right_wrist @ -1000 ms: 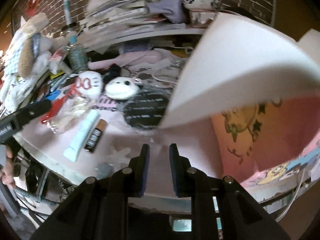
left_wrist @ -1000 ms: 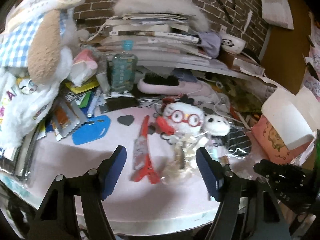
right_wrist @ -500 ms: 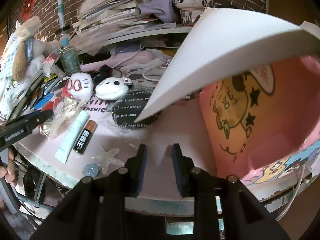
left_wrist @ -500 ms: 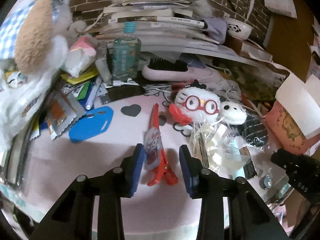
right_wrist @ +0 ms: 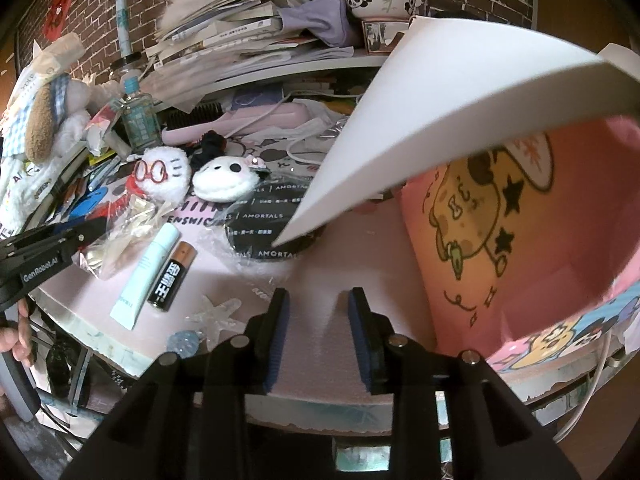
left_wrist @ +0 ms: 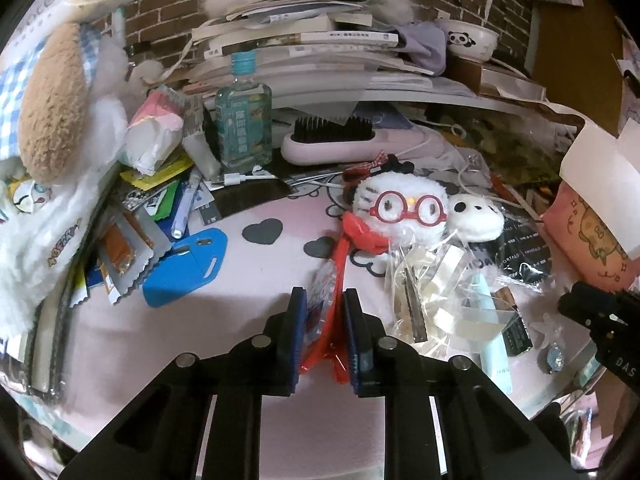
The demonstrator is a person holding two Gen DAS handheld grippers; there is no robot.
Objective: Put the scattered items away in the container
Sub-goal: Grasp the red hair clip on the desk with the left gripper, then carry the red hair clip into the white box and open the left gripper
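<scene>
A red hair clip point(left_wrist: 334, 280) lies on the pink table, and my left gripper point(left_wrist: 325, 314) is shut on its near end, blue pads pressing both sides. Just past it sit a white plush with red glasses point(left_wrist: 404, 208), a white panda plush point(left_wrist: 476, 220) and a clear bag point(left_wrist: 432, 292). The pink cartoon box point(right_wrist: 520, 220) stands at the right under its raised white flap point(right_wrist: 440, 100). My right gripper point(right_wrist: 319, 314) is open over bare table beside the box, with nothing between its fingers. A pale tube point(right_wrist: 146, 276), a battery point(right_wrist: 172, 280) and a clear star point(right_wrist: 218, 316) lie to its left.
A blue tag point(left_wrist: 184, 268), foil packets and a big plush crowd the left side. A bottle point(left_wrist: 242, 120), a hairbrush point(left_wrist: 336, 140) and stacked books fill the back. A black round packet point(right_wrist: 264, 228) lies near the flap. The table's front edge is close below both grippers.
My left gripper moved forward and shut on the red hair clip. My right gripper's fingers spread apart from nearly shut to open.
</scene>
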